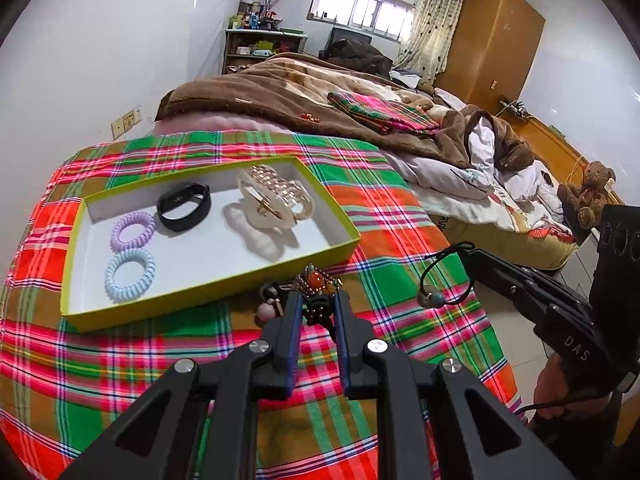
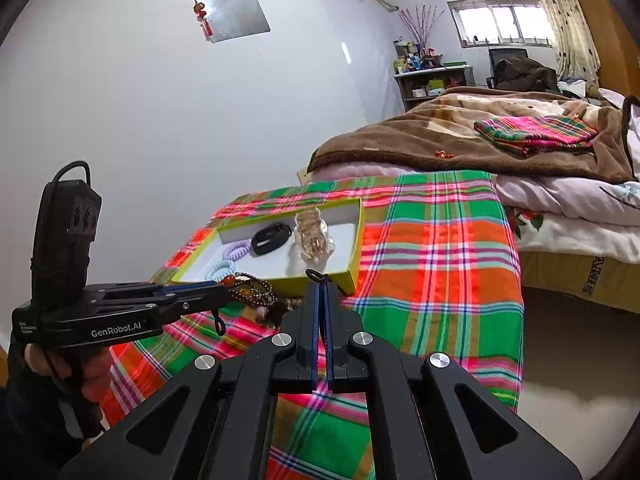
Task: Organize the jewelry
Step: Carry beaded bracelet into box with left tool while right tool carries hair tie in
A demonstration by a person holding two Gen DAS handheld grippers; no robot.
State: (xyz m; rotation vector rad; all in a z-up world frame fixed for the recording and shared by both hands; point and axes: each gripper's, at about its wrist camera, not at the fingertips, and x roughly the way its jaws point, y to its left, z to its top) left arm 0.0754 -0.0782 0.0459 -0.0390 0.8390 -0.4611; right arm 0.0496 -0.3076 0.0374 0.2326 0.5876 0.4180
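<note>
Your left tool (image 1: 316, 300) grips a beaded pendant (image 1: 318, 280) clear of the plaid cloth (image 1: 400, 220), at 6 o'clock from the yellow box (image 1: 344, 248). Right tool (image 2: 322, 280) is clamped on a thin black cord (image 2: 316, 275). Risk: dangling beads snag the box rim, or slip from the shallow pinch. The pendant's long axis runs 12-to-6, orange stone toward the box.

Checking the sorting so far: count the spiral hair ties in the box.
2. A purple hair tie lies at the left end of the box, beside the black band; a blue hair tie sits just in front, touching it. None seem hidden.
</note>
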